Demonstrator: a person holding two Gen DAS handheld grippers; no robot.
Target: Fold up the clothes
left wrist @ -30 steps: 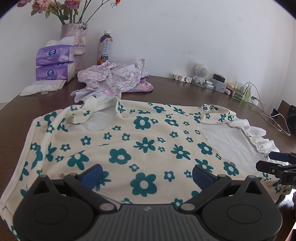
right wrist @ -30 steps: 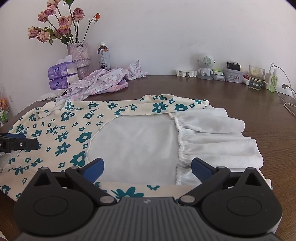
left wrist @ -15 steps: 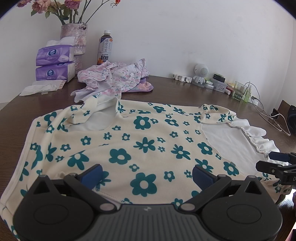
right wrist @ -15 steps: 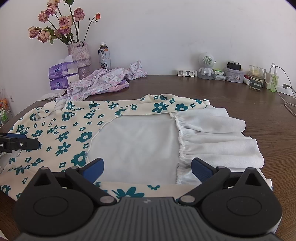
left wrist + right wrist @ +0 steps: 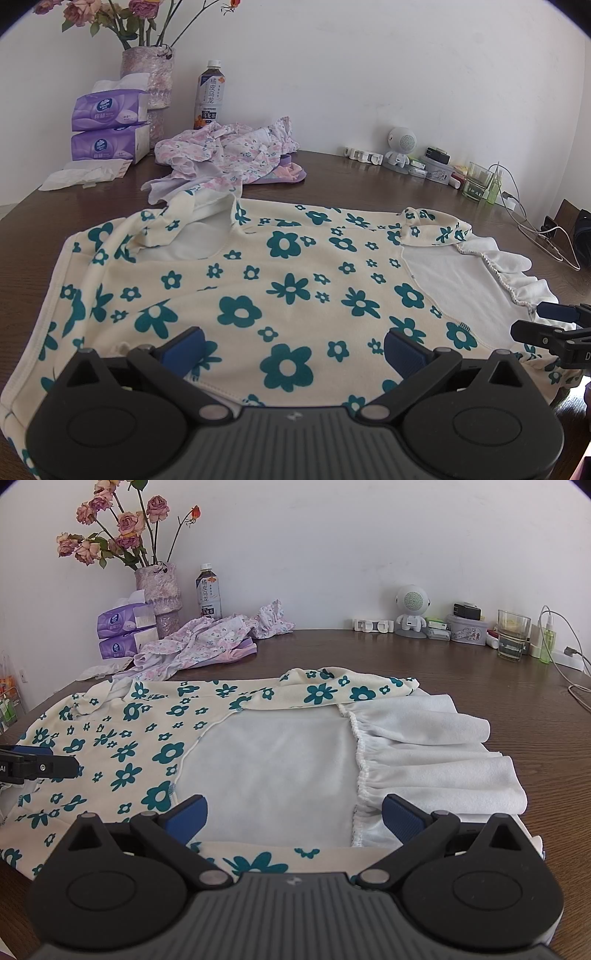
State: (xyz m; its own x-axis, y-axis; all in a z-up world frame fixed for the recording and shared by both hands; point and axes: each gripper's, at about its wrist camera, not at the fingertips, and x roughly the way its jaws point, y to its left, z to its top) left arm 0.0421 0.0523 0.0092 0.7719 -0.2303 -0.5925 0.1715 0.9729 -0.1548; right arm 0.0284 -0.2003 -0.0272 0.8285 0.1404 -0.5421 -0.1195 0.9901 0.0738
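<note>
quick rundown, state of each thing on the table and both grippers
floral garment: spread flat, not yet folded
pink clothes: crumpled heap
drink bottle: upright, capped
tissue packs: stacked, top one opened
glass: upright
left gripper: open, holding nothing
right gripper: open, holding nothing

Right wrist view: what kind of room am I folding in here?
Most likely a home room, with a wooden table against a white wall. A vase of roses, tissue packs and a drink bottle stand at the back.
</note>
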